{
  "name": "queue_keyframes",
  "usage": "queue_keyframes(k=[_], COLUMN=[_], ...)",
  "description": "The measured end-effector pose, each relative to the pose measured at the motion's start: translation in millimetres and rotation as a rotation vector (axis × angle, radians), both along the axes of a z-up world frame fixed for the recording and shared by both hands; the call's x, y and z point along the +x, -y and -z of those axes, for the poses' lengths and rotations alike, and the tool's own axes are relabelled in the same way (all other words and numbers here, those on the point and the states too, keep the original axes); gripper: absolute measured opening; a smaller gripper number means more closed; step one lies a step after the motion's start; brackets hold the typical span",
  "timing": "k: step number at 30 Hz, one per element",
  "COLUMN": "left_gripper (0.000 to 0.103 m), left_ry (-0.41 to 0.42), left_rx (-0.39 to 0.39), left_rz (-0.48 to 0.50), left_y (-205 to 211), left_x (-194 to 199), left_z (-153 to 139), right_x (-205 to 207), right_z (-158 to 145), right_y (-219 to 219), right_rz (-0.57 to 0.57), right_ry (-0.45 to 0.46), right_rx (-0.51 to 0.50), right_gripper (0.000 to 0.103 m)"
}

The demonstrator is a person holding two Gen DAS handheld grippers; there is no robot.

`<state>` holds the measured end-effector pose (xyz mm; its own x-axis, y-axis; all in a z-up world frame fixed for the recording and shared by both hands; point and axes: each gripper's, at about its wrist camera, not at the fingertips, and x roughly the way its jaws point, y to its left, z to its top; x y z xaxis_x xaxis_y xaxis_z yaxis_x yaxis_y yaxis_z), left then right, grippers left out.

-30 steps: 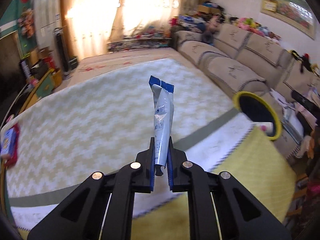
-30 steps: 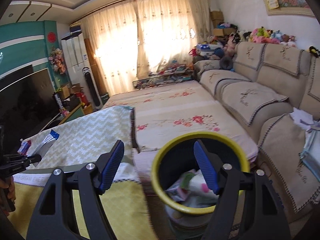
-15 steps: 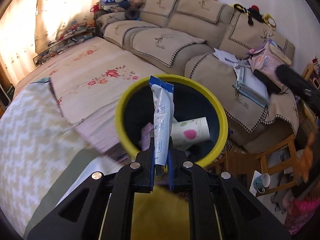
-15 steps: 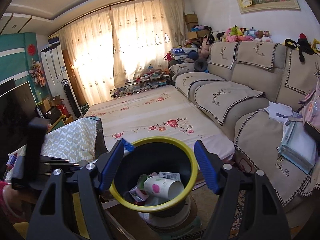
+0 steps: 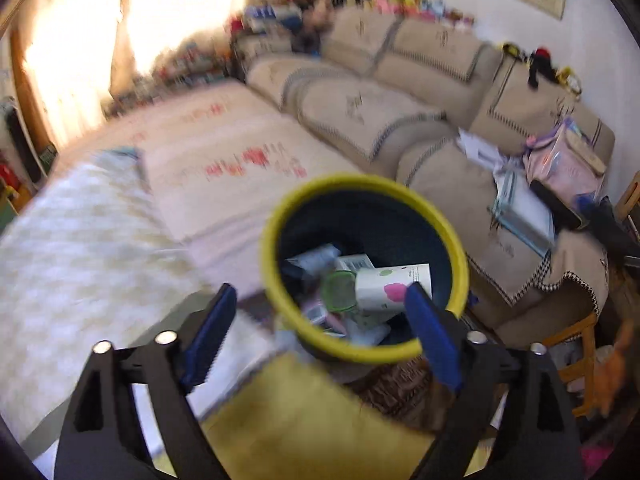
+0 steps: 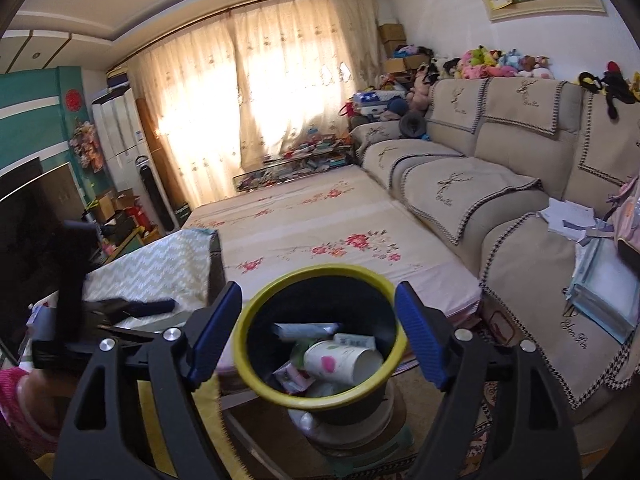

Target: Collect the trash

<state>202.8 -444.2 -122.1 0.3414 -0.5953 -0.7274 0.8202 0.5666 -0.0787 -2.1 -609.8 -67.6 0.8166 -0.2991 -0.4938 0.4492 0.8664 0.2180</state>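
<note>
A dark bin with a yellow rim (image 5: 362, 354) stands by the bed; it also shows in the right wrist view (image 6: 320, 398). Inside lie a white paper cup with a pink mark (image 5: 394, 286) (image 6: 340, 362), a white and blue wrapper (image 6: 306, 328) (image 5: 316, 258) and other trash. My left gripper (image 5: 320, 328) is open and empty just above the bin's near rim; it also shows in the right wrist view (image 6: 136, 308). My right gripper (image 6: 320, 330) is open and empty, with the bin between its fingers in the picture.
A bed with a floral sheet (image 6: 320, 216) and a zigzag blanket (image 5: 80, 248) lies to the left. A beige sofa (image 6: 500, 184) with papers and bags runs along the right. A yellow cloth (image 5: 312, 420) lies below the left gripper. A wooden stool (image 5: 576, 344) stands at the right.
My left gripper has opened and let go of the white and blue wrapper, which now lies in the bin. The left view is blurred with motion. The right gripper stays open.
</note>
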Motion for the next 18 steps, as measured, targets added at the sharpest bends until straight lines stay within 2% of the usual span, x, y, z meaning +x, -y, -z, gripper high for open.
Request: queue_keyframes(k=[2,5,10,14,18], left_gripper=[0.098,0.098,0.098,0.098,0.098], left_ry=[0.066,0.137,0.157,0.218,0.245], left_rx=[-0.047,-0.087,-0.119,-0.115,-0.147], left_rz=[-0.045,-0.164,-0.404,-0.632,-0.768], left_y=[-43,-116,-230,-313,-380], left_x=[-18,-43,-79,-115,-148], left_z=[-21,-45,-61,-74,-88], right_x=[3,7,5,-6,-17], right_z=[1,-4,-21,-39,-55], right_y=[-16,-48,-100,-128,-147], right_rz=[-0.045,-0.125,-0.225,-0.269,-0.302], right_ry=[-0.004,-0.005,0.015,0.049,0.06], right_rx=[0.001,-0.023,-0.094,-0.133,-0.155], right_gripper=[0.077,0.083,0.092,0.096,0.096])
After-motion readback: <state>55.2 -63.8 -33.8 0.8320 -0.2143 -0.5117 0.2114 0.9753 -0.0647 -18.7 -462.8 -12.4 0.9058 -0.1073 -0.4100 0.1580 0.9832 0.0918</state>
